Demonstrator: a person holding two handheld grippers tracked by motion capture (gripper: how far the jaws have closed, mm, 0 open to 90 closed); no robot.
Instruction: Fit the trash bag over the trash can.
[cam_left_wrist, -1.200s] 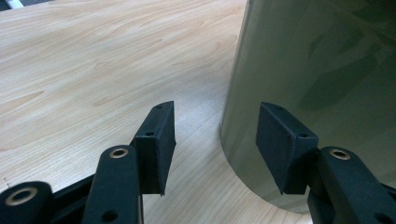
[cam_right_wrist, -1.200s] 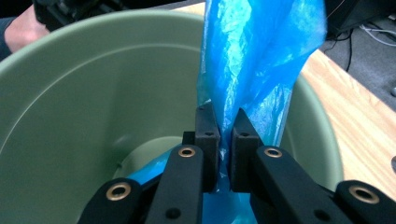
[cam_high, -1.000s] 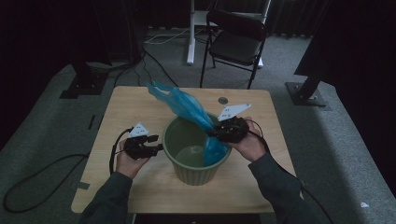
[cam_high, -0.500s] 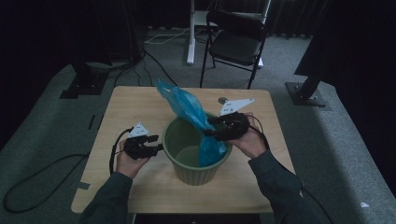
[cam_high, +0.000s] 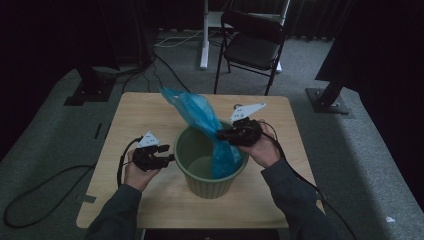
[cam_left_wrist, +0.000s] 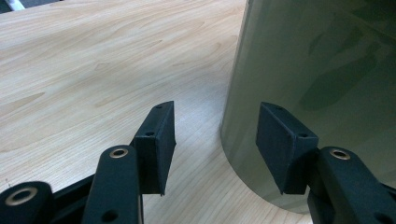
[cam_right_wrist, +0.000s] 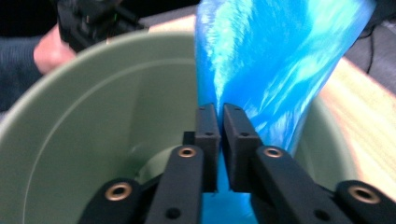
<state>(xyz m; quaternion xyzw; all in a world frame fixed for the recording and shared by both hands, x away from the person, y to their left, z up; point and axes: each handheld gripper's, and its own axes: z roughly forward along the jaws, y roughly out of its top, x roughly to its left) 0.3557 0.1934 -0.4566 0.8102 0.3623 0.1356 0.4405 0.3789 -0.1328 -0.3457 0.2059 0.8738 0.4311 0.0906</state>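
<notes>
Left tongs (cam_high: 167, 159): held low at the desk's near-left, jaws spread with nothing between them; in the left gripper view (cam_left_wrist: 215, 140) the gap faced the green bucket's outer wall, just beside it, with contact impossible to tell.
Left hand (cam_high: 136, 172): wrapped around the left tongs' body, forearm coming in from the near edge.
Green bucket (cam_high: 200, 176): stood upright on the desk, between the two tongs, slightly nearer the person than the desk's middle.
Right tongs (cam_high: 221, 135): hung over the bucket's right rim; in the right gripper view (cam_right_wrist: 219, 140) the jaws were pressed together, pinching the blue plastic bag.
Right hand (cam_high: 262, 149): gripped the right tongs just outside the bucket's right side.
Blue plastic bag (cam_high: 196, 111): lower part hung inside the bucket against its right inner wall, below the pinch; upper part rose out of the bucket and leaned back and left, away from the right tongs.
Desk (cam_high: 145, 112): pale wood, bare around the bucket.
Folding chair (cam_high: 252, 47): stood on the grey floor beyond the desk's far edge.
</notes>
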